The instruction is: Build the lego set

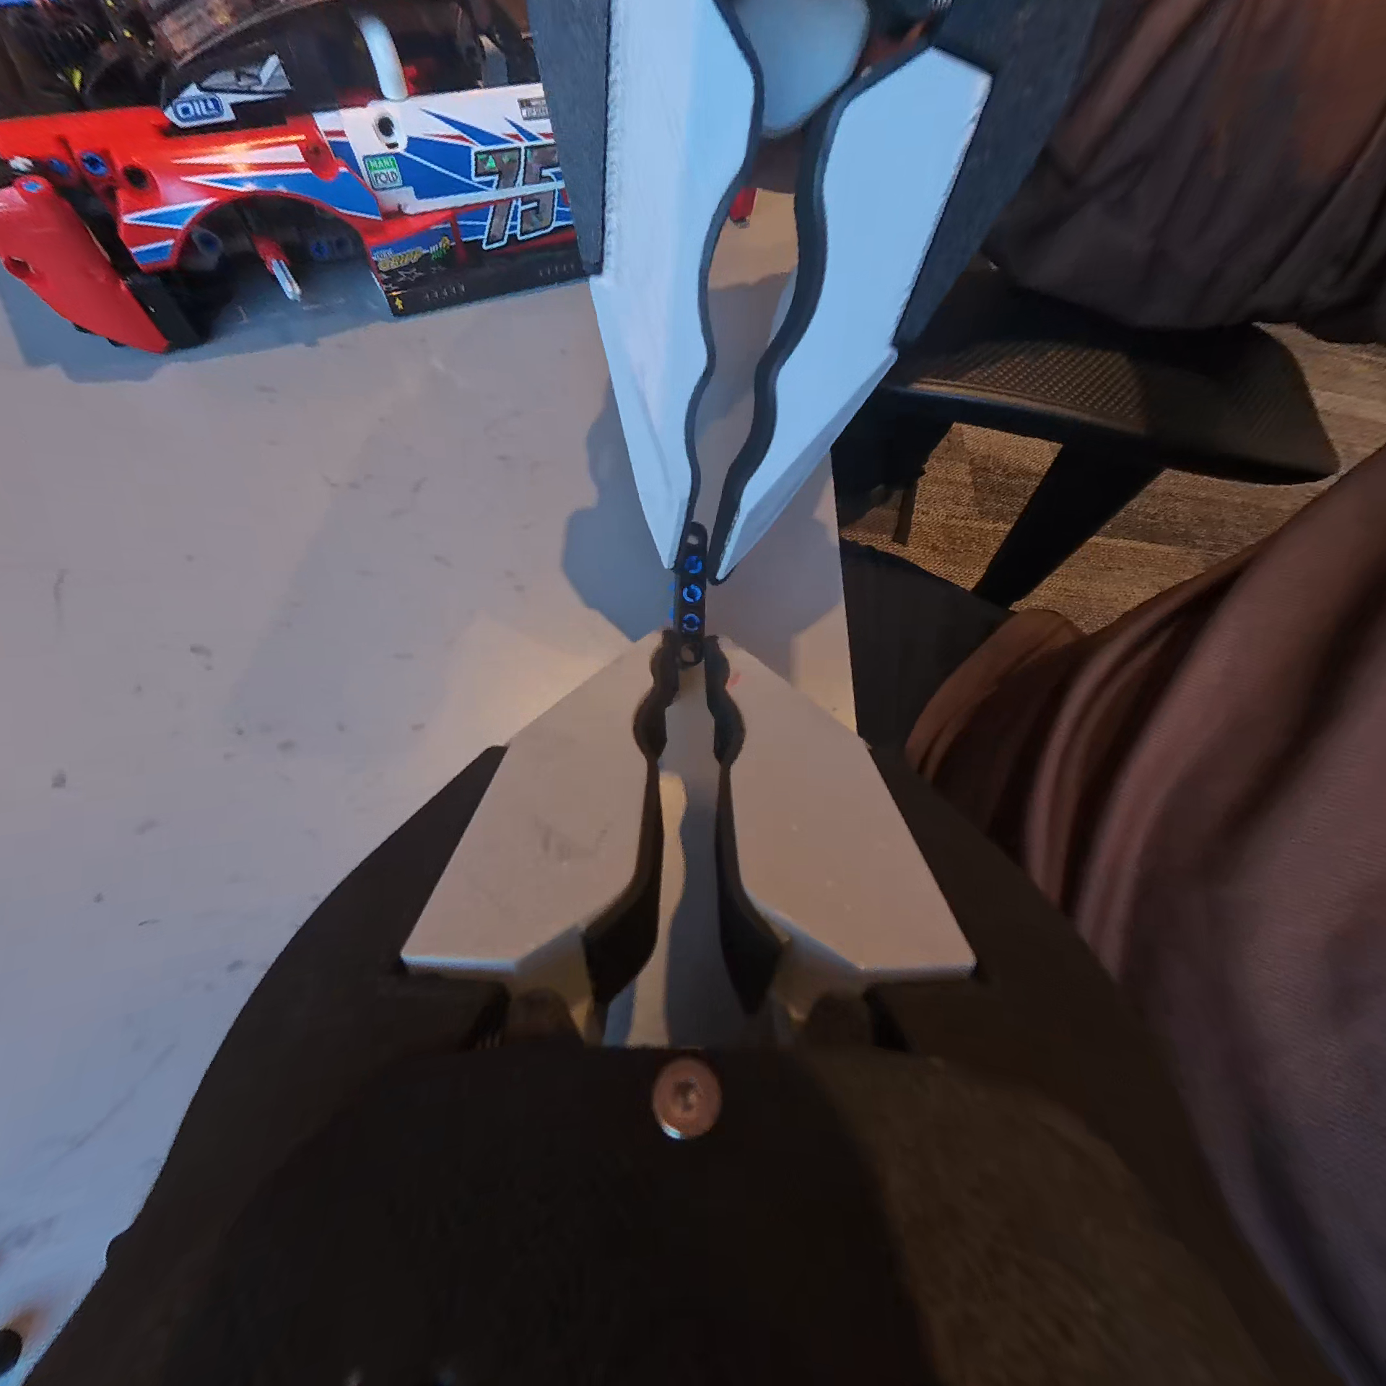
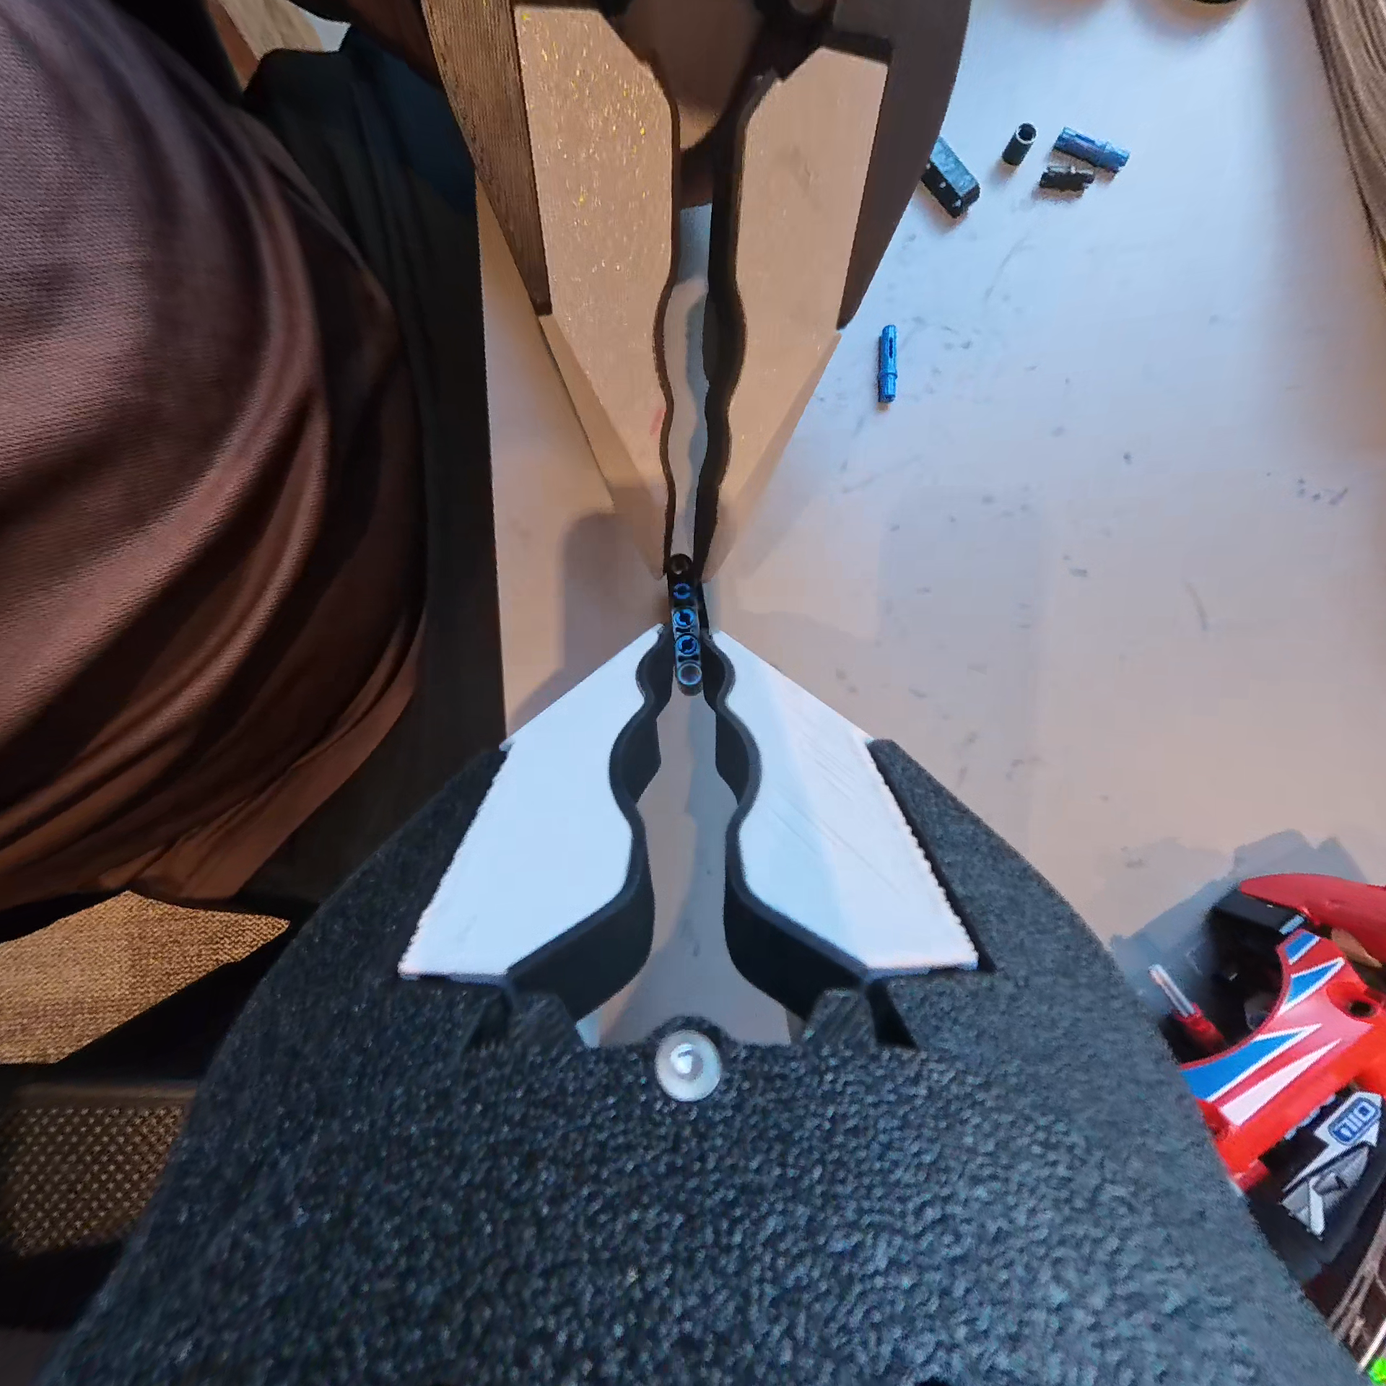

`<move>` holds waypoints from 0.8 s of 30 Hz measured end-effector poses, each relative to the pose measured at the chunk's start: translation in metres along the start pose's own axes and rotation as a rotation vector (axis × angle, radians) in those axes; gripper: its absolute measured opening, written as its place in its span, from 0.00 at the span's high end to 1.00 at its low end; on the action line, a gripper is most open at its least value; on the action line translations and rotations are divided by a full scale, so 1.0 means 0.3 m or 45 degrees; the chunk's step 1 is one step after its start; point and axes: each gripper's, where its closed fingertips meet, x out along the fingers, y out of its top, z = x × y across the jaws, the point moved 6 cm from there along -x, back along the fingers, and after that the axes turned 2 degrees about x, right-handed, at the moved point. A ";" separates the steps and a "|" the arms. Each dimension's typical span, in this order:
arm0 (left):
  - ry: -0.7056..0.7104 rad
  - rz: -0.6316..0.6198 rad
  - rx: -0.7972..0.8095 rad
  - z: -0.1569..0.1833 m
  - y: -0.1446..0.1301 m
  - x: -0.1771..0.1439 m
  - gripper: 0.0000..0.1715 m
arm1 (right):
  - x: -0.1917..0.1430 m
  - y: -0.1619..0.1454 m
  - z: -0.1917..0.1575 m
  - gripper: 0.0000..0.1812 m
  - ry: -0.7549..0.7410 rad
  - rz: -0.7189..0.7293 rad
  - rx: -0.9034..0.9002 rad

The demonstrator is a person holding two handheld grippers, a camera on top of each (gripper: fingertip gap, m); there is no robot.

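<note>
A short black beam (image 1: 691, 592) with a row of round holes, blue pins seated in several, hangs above the near edge of the table (image 1: 300, 600), pinched at both ends. The left gripper (image 1: 688, 651) has its wavy, black-lined white fingers closed on one end; the right gripper (image 2: 688, 660) clamps the other end the same way, tip facing tip. Its housing is coarse, pebbled black plastic.

Only the right wrist view shows loose parts beyond the beam: a blue pin (image 2: 887, 364) lying alone, and farther off a cluster of small black and blue pieces (image 2: 1027, 161). The left wrist view shows most of the red, white and blue toy truck (image 1: 285, 210), well beyond the beam.

The table is pale, smooth and scuffed with grey marks. A person's brown sleeve (image 1: 1170, 825) and a dark mesh chair (image 1: 1125, 405) sit beside the table's edge.
</note>
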 end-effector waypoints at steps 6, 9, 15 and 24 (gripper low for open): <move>0.001 -0.003 0.006 0.002 0.005 -0.007 0.97 | -0.012 0.017 -0.001 0.96 0.001 0.048 -0.014; 0.004 -0.008 0.015 0.003 0.005 -0.009 0.97 | -0.014 0.020 -0.001 0.96 0.006 0.095 -0.007; 0.009 -0.014 -0.006 0.001 0.020 -0.030 0.98 | 0.002 0.003 0.002 0.96 0.011 0.098 0.010; 0.015 -0.013 -0.004 -0.006 0.029 -0.022 1.00 | -0.001 0.004 0.008 1.00 -0.047 0.098 -0.020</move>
